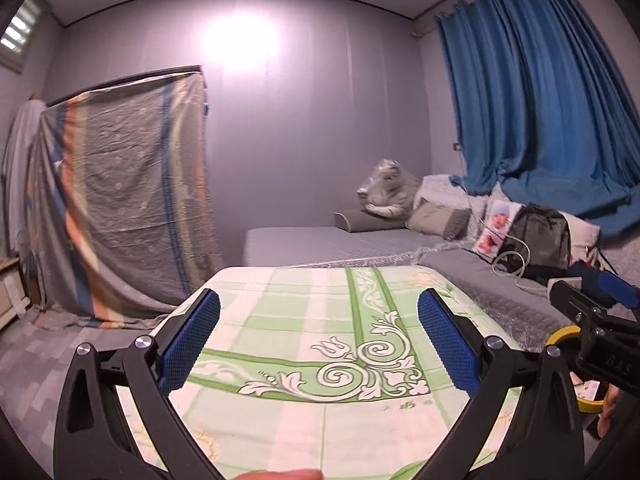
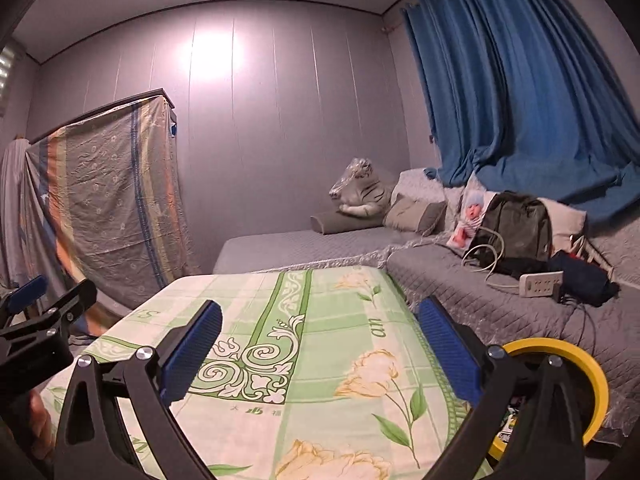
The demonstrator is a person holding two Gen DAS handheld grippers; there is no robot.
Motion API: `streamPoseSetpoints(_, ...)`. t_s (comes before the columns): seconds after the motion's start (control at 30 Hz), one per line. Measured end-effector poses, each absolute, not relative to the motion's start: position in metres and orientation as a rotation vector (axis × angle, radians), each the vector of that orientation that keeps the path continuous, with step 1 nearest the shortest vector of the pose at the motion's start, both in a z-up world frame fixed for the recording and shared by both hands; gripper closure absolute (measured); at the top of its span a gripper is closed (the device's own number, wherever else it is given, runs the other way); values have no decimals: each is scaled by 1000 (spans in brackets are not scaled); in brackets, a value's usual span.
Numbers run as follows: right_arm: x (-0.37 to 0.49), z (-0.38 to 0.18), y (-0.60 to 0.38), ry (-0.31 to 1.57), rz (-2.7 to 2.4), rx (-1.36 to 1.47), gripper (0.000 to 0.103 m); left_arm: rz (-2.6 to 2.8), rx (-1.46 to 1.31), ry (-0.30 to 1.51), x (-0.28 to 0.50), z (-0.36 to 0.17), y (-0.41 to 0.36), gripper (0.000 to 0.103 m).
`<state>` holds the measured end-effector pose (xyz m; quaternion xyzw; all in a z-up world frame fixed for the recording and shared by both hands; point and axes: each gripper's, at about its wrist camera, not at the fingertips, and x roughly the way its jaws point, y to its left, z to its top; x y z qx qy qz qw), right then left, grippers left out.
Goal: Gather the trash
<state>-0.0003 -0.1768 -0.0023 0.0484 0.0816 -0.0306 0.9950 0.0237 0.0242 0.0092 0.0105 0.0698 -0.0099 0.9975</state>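
Only part of the yellow bin (image 2: 596, 380) shows: in the right wrist view its round rim curves out from behind the right gripper (image 2: 320, 352), the rest cut off by the black arm of that tool, and in the left wrist view just a sliver of rim (image 1: 560, 334) peeks past the right gripper's body (image 1: 600, 320); the bin sits low at the right, just beside the table and against the grey bed (image 2: 500, 280); its mouth seems to face up and toward the camera, though I cannot tell how it stands; inside, some scraps of printed paper or packaging (image 2: 508, 428) are dimly visible near the lower rim, too small and shadowed to name; no loose trash can be made out on the table with its green flowered cloth (image 2: 320, 360); the left gripper (image 1: 320, 344) hangs over that cloth with its blue pads spread wide and nothing between them; the right gripper is likewise released, jaws wide apart and empty above the cloth; a fingertip (image 1: 280, 474) intrudes at the bottom edge of the left view, mostly cropped; on the bed lie a dark backpack (image 2: 516, 224), a white power strip (image 2: 540, 282) and a plastic-wrapped plush toy (image 2: 360, 192), beneath a blue curtain (image 2: 520, 100).
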Motion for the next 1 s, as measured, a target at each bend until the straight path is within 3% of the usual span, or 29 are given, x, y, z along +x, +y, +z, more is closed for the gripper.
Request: streamPoseSetpoints(1.0, -1, -25, -155, 211, -85, 70, 8, 55, -61, 121, 3, 6, 48, 8)
